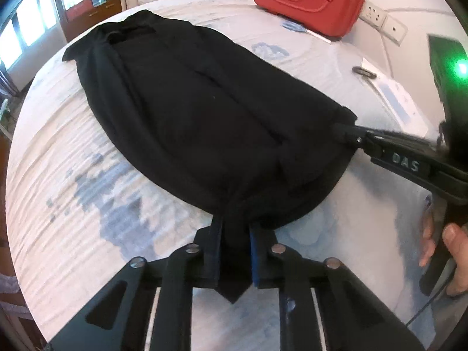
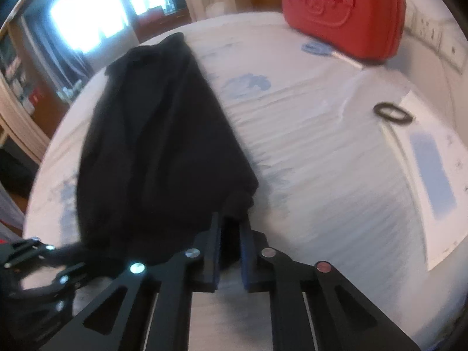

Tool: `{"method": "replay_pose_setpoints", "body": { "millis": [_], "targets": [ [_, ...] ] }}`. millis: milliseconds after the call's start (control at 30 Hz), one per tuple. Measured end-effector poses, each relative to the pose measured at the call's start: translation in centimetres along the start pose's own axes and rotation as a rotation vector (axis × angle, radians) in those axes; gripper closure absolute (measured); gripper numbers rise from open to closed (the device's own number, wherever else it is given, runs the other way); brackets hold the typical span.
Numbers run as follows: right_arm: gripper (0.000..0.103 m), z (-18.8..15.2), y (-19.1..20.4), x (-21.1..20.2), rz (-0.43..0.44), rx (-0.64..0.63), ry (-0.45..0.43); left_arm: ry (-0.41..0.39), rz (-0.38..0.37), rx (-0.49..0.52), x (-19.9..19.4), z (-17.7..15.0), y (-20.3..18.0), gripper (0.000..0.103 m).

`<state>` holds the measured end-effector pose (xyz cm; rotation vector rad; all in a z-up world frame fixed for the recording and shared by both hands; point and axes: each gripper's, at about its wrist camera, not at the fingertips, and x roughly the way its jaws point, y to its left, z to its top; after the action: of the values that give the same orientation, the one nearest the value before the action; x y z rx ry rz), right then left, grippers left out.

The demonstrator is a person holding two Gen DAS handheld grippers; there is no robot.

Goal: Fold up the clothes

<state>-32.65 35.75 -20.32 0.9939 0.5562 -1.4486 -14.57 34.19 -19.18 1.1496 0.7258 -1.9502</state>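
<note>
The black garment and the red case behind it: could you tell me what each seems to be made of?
Black garment: soft matte fabric, probably a knit; it drapes, creases and bunches where the grippers pinch it. Red case: seemingly moulded rigid plastic or firm foam shell, with a smooth, faintly glossy surface and an embossed design.

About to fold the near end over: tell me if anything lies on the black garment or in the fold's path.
Nothing visible does. Both grippers, left and right, already pinch the black garment's near edge; its top is bare. The red case sits beyond it.
</note>
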Motion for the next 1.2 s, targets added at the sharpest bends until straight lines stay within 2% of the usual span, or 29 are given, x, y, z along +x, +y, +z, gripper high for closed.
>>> {"method": "replay_pose_setpoints", "body": {
  "millis": [200, 300, 433, 567, 800, 933, 1100, 1133, 1200],
  "targets": [
    [0.094, 3.1, 1.2, -3.3, 0.111, 0.09, -0.089, -0.139, 0.029, 0.03, -4.8, 3.2, 3.0, 0.089],
    [0.094, 5.5, 3.0, -4.5, 0.141, 0.104, -0.134, -0.179, 0.029, 0.034, -6.5, 5.5, 5.3, 0.089],
    [0.094, 9.3, 6.6, -4.8, 0.146, 0.079, -0.174, -0.203, -0.015, -0.005, -7.3, 9.3, 10.0, 0.089],
    [0.094, 14.3, 9.9, -3.3, 0.176, 0.092, -0.203, -0.214, -0.061, -0.046, -6.4, 14.3, 16.1, 0.089],
    [0.094, 27.0, 15.0, 4.3, 0.183, 0.084, -0.231, -0.182, -0.131, -0.056, -0.9, 26.0, 27.1, 0.089],
    [0.094, 35.0, 16.7, 11.1, 0.193, 0.092, -0.192, -0.137, -0.116, -0.083, 2.9, 31.9, 32.6, 0.089],
    [0.094, 41.9, 18.7, 19.5, 0.173, 0.073, -0.078, -0.065, -0.135, -0.169, 7.8, 36.2, 37.8, 0.089],
    [0.094, 42.8, 19.1, 21.0, 0.163, 0.067, -0.056, -0.043, -0.146, -0.182, 8.7, 36.8, 38.5, 0.088],
    [0.093, 44.4, 19.3, 23.5, 0.163, 0.08, -0.029, -0.022, -0.17, -0.206, 10.1, 37.6, 40.0, 0.078]
  ]
}}
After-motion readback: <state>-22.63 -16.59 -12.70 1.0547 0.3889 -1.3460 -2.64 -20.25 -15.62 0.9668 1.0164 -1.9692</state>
